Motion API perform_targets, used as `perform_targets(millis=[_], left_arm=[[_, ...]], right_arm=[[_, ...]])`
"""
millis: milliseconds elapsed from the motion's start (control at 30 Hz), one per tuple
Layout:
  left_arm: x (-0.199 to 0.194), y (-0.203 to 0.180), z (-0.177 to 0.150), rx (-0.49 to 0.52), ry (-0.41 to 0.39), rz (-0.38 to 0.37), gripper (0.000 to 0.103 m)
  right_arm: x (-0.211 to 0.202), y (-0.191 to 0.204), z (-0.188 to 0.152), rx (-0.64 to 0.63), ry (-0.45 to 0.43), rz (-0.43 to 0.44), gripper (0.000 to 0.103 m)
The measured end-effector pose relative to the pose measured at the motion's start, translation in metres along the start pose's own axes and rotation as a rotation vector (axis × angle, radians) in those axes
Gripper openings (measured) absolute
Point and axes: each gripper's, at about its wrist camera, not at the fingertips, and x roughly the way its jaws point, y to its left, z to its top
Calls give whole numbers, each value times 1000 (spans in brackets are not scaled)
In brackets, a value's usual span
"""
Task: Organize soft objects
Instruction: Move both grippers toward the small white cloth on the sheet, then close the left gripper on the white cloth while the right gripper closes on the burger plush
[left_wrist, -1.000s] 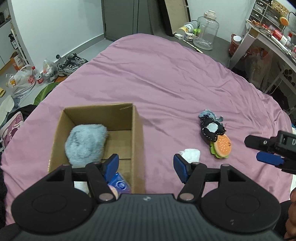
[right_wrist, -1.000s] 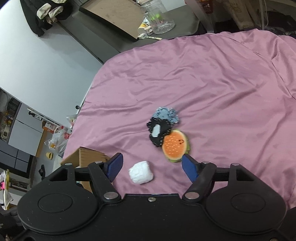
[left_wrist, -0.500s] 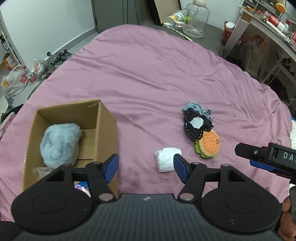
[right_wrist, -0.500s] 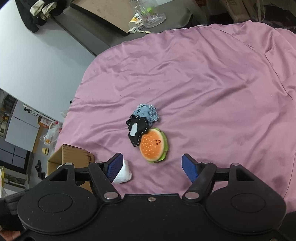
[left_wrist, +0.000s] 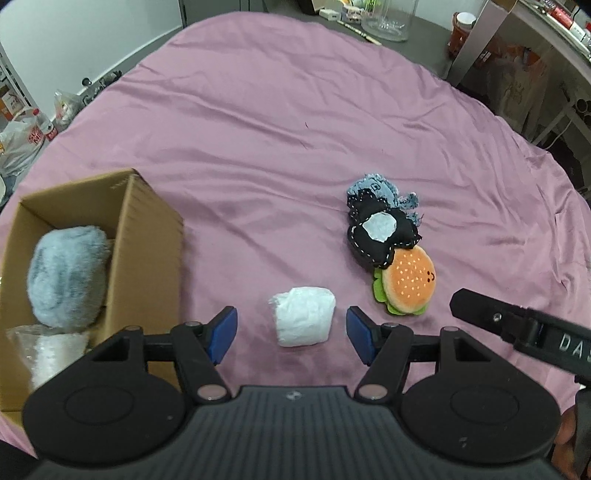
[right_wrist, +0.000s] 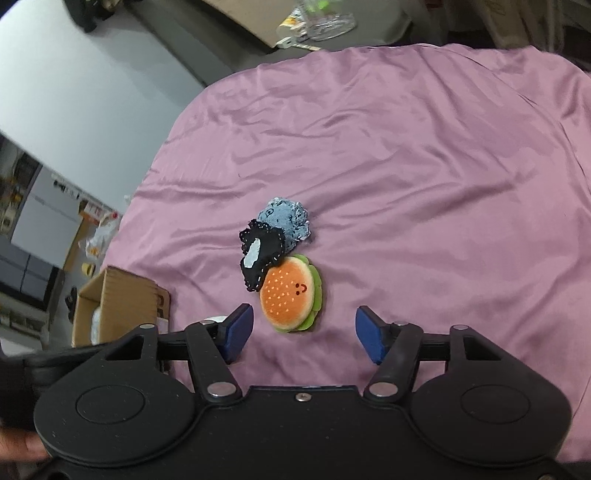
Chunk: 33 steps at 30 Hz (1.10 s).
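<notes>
Pink satin bedsheet (left_wrist: 280, 122) fills both views, cluttered room behind. Left gripper (left_wrist: 291, 330), bottom centre of its view, jaws apart, straddles white crumpled wad (left_wrist: 303, 316) without touching it. Wad looks light and squashy; pinch across its middle. Right gripper (right_wrist: 303, 334), jaws apart and just closing a bit, nothing clamped, sits just below burger plush (right_wrist: 290, 298). Burger is soft, flat, probably grips best on its edges. Black stitched plush (right_wrist: 258, 258) overlaps it. Cardboard box (left_wrist: 147, 236) at left holds grey fluffy plush (left_wrist: 66, 277).
</notes>
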Motion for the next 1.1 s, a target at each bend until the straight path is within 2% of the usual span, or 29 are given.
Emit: perform_targets(millis=[67,233,500,600,633,933,967,1000,1100], left_arm=[[7,-3,1,-1,8,1,64],[25,-7,2,-15,48,-5,64],[46,-6,1,-40,82,0,63],[49,0,2,-58,81,-13,54],[49,2,2,-62,82,-22,44],[34,11,7,-63,53,-40,43],[30,12,7,-60,46,-43,43],[27,14,8,-57,41,-45,43],[19,17,10,-50,29,-47,43]], right_arm=[[5,0,1,-22,9,1,58],[20,-7,5,-15,51,39,45],[36,-14,11,20,85,65,43],[40,-14,13,31,92,72,43],[41,-14,15,37,94,75,43],[55,-9,19,53,125,68,43],[57,-9,18,56,129,68,41],[59,-8,18,59,132,64,31],[60,-5,16,59,132,52,23]])
